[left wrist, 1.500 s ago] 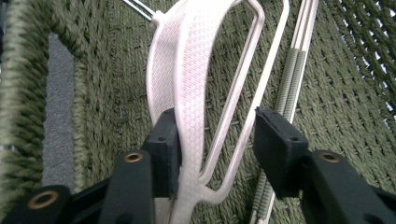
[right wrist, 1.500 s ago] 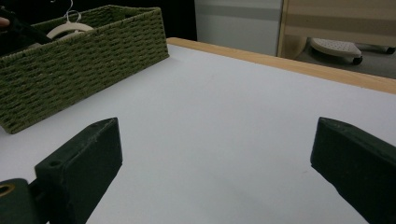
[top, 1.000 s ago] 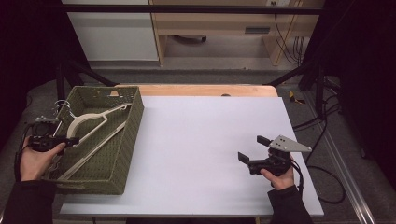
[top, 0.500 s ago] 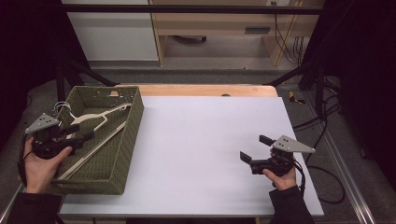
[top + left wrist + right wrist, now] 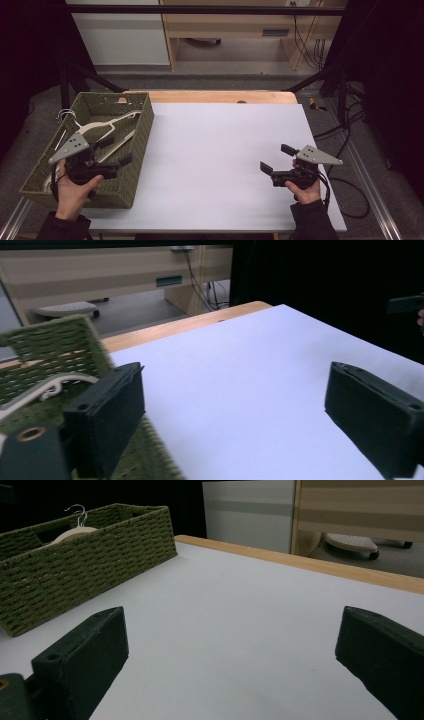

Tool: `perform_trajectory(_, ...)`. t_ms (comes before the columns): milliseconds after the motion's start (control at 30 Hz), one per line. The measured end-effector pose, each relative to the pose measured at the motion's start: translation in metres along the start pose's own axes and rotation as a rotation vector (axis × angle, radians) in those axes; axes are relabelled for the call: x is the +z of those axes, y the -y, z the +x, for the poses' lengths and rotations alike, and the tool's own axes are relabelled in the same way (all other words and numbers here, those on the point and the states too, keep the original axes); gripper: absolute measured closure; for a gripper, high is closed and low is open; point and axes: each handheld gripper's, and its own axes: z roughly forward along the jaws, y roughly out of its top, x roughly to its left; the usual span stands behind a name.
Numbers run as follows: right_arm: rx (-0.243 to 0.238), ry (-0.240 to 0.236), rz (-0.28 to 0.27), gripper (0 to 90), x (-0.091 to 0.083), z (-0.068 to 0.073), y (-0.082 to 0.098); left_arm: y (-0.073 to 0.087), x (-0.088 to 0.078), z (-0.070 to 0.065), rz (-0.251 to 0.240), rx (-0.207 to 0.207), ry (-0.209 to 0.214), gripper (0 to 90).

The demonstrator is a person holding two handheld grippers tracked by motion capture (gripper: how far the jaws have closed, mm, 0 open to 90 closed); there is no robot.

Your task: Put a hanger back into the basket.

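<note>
Overhead, white table (image 5: 220, 150), grey floor (image 5: 230, 80).

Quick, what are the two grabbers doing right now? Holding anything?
Left hand-held gripper: open, holding nothing, above the basket.
Right hand-held gripper: open, holding nothing.

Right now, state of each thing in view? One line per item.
Left gripper: open, nothing between the jaws, held over the basket's near right part.
Right gripper: open, nothing between the jaws, over the bare table.
Basket: upright at the table's left edge, no lid.
Hangers: lying inside the basket, wire hooks poking over its far left rim.
Table: white top.
</note>
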Motion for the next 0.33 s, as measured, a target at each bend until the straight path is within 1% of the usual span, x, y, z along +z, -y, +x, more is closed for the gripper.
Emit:
perform_trajectory(67, 0.001, 0.003, -0.002, 1.1, -0.002, -0.001, 0.0, 0.002, 0.004, -0.005, -0.001, -0.002, 0.011, 6.4)
perform_trajectory(100, 0.007, 0.004, -0.005, 1.0, -0.002, -0.001, 0.0, 0.004, 0.006, -0.008, -0.001, 0.007, 0.02, 5.8)
perform_trajectory(133, 0.008, 0.005, -0.008, 1.0, -0.003, -0.001, 0.0, 0.005, 0.008, -0.01, -0.002, 0.007, 0.025, 5.6)
perform_trajectory(200, -0.005, 0.005, -0.007, 0.9, -0.004, -0.001, 0.001, 0.008, 0.011, -0.013, 0.006, 0.02, 0.034, 5.5)
perform_trajectory(233, 0.0, 0.006, -0.005, 0.8, -0.004, -0.001, 0.001, 0.009, 0.013, -0.014, 0.009, 0.022, 0.033, 5.5)
perform_trajectory(267, -0.013, 0.003, -0.005, 0.8, -0.005, -0.001, 0.001, 0.01, 0.014, -0.014, 0.009, 0.019, 0.031, 5.5)
perform_trajectory(300, -0.004, 0.004, -0.004, 0.7, -0.005, 0.0, 0.001, 0.012, 0.016, -0.014, 0.01, 0.015, 0.032, 5.5)
perform_trajectory(333, -0.008, 0.003, -0.005, 0.7, -0.005, -0.001, 0.001, 0.014, 0.017, -0.013, 0.003, 0.005, 0.037, 5.5)
